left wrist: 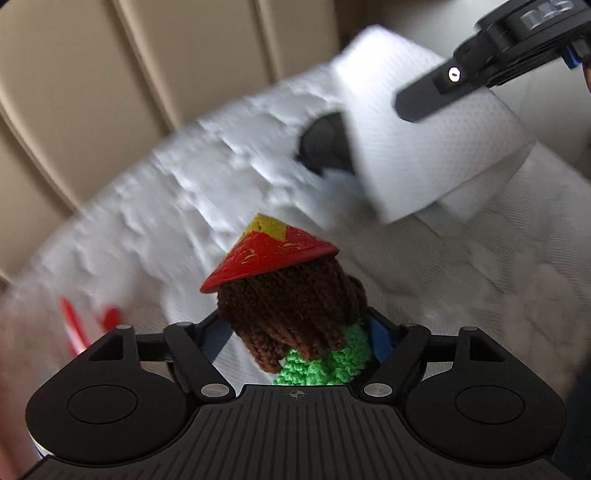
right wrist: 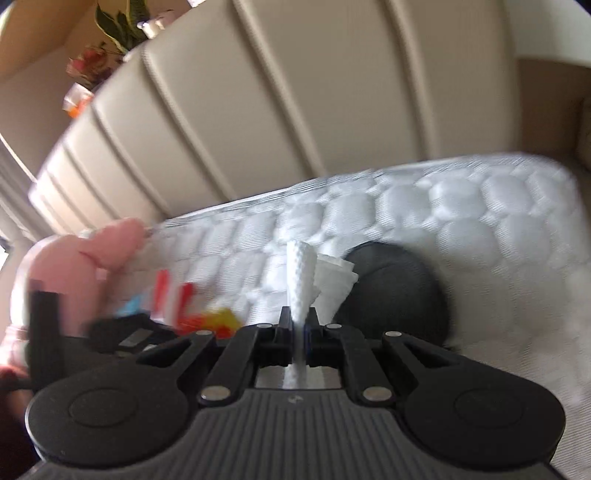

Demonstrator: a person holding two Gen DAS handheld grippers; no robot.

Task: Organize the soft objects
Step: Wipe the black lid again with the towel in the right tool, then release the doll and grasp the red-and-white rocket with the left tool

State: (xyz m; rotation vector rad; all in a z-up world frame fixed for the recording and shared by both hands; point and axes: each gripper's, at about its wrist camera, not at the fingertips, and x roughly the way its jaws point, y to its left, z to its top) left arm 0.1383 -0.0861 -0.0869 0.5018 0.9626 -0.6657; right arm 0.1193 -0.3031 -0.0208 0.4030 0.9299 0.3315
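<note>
My left gripper (left wrist: 299,339) is shut on a crocheted doll (left wrist: 295,306) with brown yarn hair, a green body and a red cone hat bearing a yellow star. The doll hangs above the white quilted mattress (left wrist: 177,192). At the upper right of the left wrist view, my right gripper (left wrist: 406,107) is shut on a white embossed paper towel (left wrist: 424,147) that droops below it. The right wrist view shows the paper towel (right wrist: 303,280) edge-on, pinched between the right gripper's (right wrist: 298,325) closed jaws. The doll's hat (right wrist: 218,321) appears blurred at the lower left there.
A dark grey round cushion (right wrist: 395,291) lies on the mattress (right wrist: 480,221) just behind the towel. A pink plush toy (right wrist: 74,266) and a red-and-white item (right wrist: 170,291) lie to the left. A beige padded headboard (right wrist: 258,110) rises behind the mattress, with a plant (right wrist: 114,22) beyond it.
</note>
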